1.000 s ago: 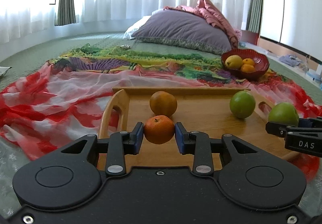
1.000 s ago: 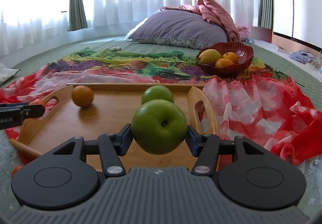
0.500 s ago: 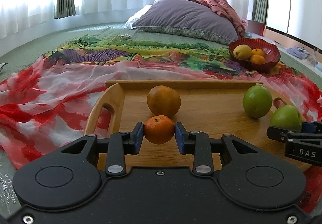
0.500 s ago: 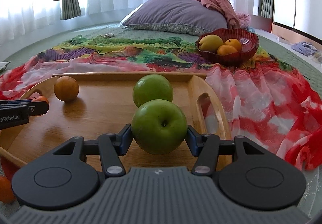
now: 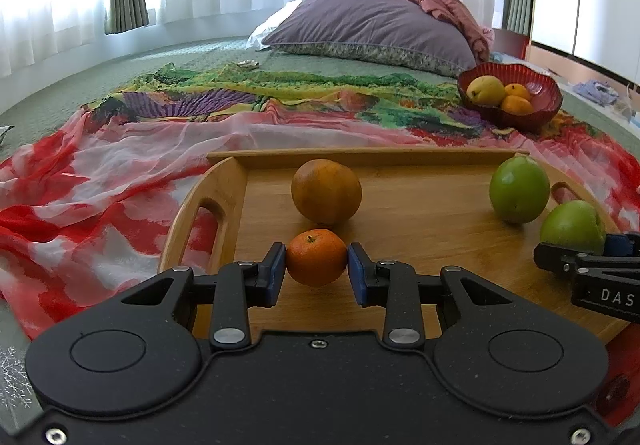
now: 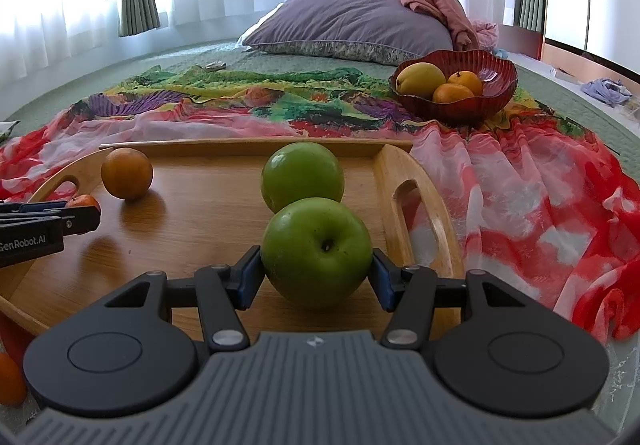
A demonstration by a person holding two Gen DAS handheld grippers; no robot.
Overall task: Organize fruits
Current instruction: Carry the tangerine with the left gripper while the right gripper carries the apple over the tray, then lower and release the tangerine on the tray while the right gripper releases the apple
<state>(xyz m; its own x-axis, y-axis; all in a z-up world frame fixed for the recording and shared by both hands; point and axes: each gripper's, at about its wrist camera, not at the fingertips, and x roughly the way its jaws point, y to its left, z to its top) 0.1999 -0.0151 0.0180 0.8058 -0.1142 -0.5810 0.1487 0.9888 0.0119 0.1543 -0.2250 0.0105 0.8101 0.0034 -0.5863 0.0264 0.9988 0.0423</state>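
Now both fruits hang low over the tray (image 5: pixel 420 221): left gripper (image 5: pixel 317 270) clamps a tangerine (image 5: pixel 316 262), right gripper (image 6: pixel 316 271) an apple (image 6: pixel 317 247). Placing seems in hand; next, set each beside its kind, then release.

"DAS" stands on the right gripper (image 5: pixel 600 265), right of the left fingers; "GenRobot.AI" stands on the left gripper (image 6: pixel 76 214), left of the right fingers.

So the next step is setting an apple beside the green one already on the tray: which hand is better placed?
Right. The right gripper already clamps a green apple just in front of the tray's apple. The left gripper holds a small orange.
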